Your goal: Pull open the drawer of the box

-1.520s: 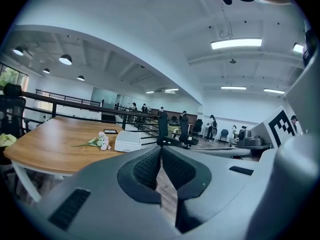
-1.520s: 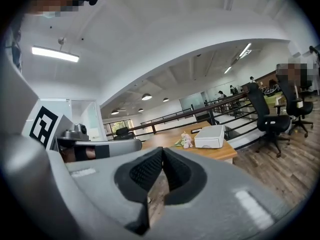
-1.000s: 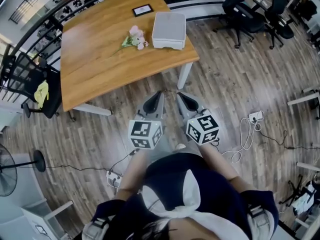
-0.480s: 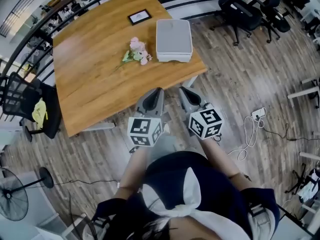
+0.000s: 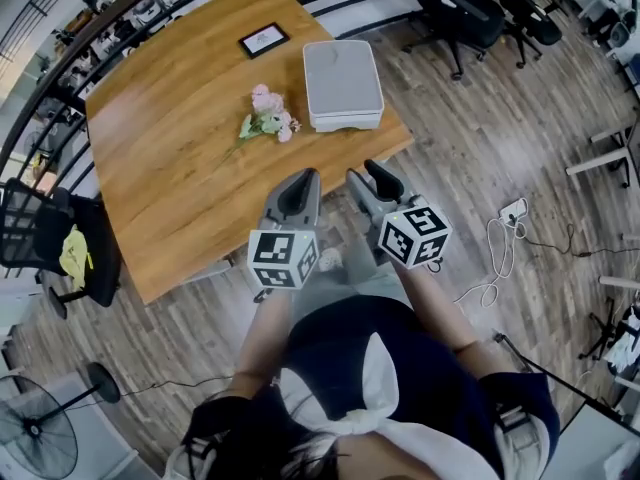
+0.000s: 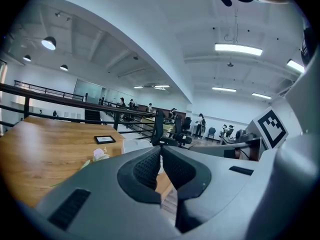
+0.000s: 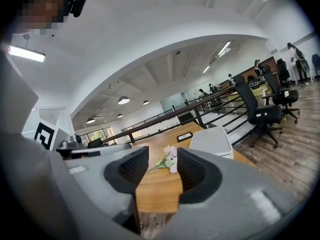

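White rectangular plastic box (image 5: pixel 342 83) stands at upper centre of the head view, near the edge of the brown wooden table (image 5: pixel 170 148). Left gripper (image 5: pixel 304 178): jaws together, empty. Right gripper (image 5: pixel 366 173): jaws apart, just been opening, nothing between. Both sit at frame centre, apart from the box.

1. I can read no words, brands or numbers anywhere here.
2. My left marker cube (image 5: pixel 279 260) and right marker cube (image 5: pixel 413 235) carry only black-and-white square patterns, no letters.
3. The dark-framed card (image 5: pixel 263 40) on the table (image 5: pixel 160 168) has a pale face; its print is too small to read.
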Demonstrator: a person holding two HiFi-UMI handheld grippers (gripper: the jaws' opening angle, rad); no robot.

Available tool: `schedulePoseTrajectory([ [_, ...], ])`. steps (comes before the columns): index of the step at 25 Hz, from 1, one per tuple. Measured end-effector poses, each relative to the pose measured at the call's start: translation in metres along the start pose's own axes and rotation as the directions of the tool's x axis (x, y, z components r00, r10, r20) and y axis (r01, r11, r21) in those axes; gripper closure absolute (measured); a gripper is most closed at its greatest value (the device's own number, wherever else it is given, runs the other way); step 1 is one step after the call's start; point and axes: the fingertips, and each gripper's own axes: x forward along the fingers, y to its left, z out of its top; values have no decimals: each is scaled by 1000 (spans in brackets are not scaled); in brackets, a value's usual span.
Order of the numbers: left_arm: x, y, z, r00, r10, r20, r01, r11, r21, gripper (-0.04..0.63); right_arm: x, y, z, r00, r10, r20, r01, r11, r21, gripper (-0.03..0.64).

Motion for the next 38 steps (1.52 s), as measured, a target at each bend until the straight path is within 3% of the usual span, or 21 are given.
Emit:
schedulePoseTrajectory([
  [5, 9, 14, 1, 1000, -12, -4, 12, 1000, -8, 567, 15, -10, 1, 1000, -11, 14, 9, 996, 86, 376],
  [13, 40, 43, 4, 999, -27, -24, 26, 1000, -12, 566, 53, -33, -4, 1000, -13, -8, 14, 981, 195, 342],
  [29, 101, 92, 13, 997, -37, -72, 37, 999, 2, 566, 122, -90, -16, 996, -57, -72, 77, 946, 315, 342],
  [38, 129, 107, 0, 991, -51, -121, 50, 999, -12, 566, 147, -118, -38, 989, -75, -126, 120, 905, 408, 342],
])
